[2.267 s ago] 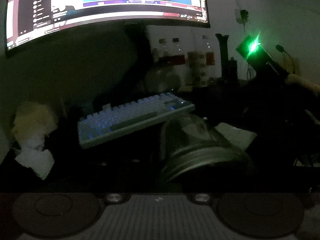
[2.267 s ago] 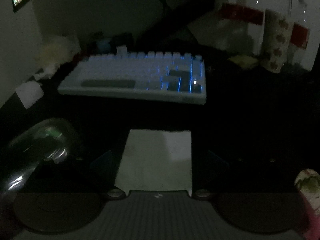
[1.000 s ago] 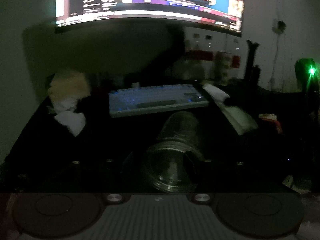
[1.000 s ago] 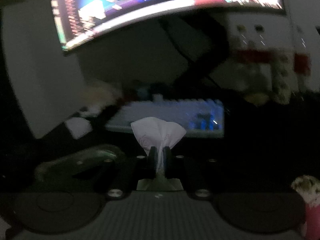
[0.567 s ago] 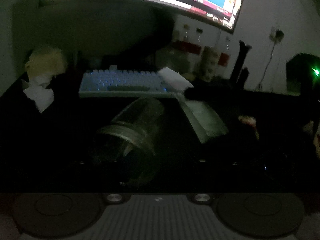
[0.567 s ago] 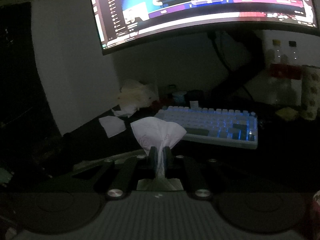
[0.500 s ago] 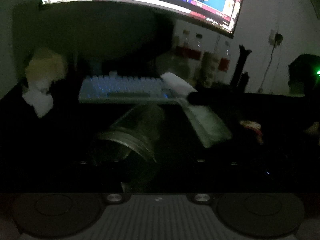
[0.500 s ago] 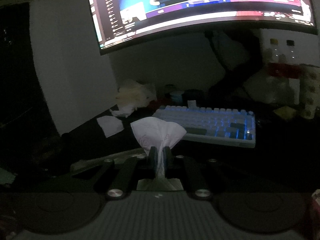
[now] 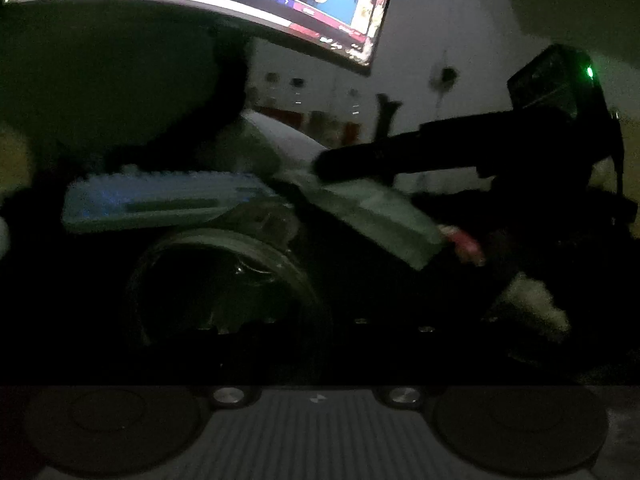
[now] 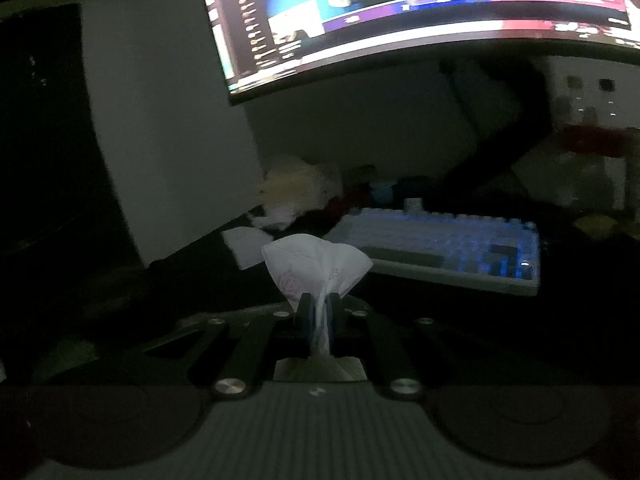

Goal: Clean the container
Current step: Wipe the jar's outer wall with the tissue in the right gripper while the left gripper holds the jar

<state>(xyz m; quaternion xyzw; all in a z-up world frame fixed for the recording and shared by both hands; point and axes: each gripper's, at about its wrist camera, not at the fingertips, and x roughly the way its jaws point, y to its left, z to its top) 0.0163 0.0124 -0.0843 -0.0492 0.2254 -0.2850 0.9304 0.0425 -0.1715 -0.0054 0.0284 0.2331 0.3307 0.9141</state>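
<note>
The scene is very dark. A clear glass jar (image 9: 224,276) lies between my left gripper's fingers with its wide mouth towards the camera; the left gripper (image 9: 280,320) is shut on it. My right gripper (image 10: 318,312) is shut on a white tissue (image 10: 316,260) that fans out above its fingertips. In the left wrist view the right gripper (image 9: 324,166) reaches in from the right, with the tissue (image 9: 280,136) ahead of it, above and behind the jar.
A white backlit keyboard (image 10: 444,246) (image 9: 160,200) lies on the dark desk under a lit curved monitor (image 10: 420,12). Crumpled tissues (image 10: 296,192) lie at the left. Bottles (image 9: 296,100) stand at the back wall.
The right gripper picked up the tissue from the desk and lifted it. The left gripper turned the jar so its mouth faces the camera, and the right gripper has moved closer above it.
</note>
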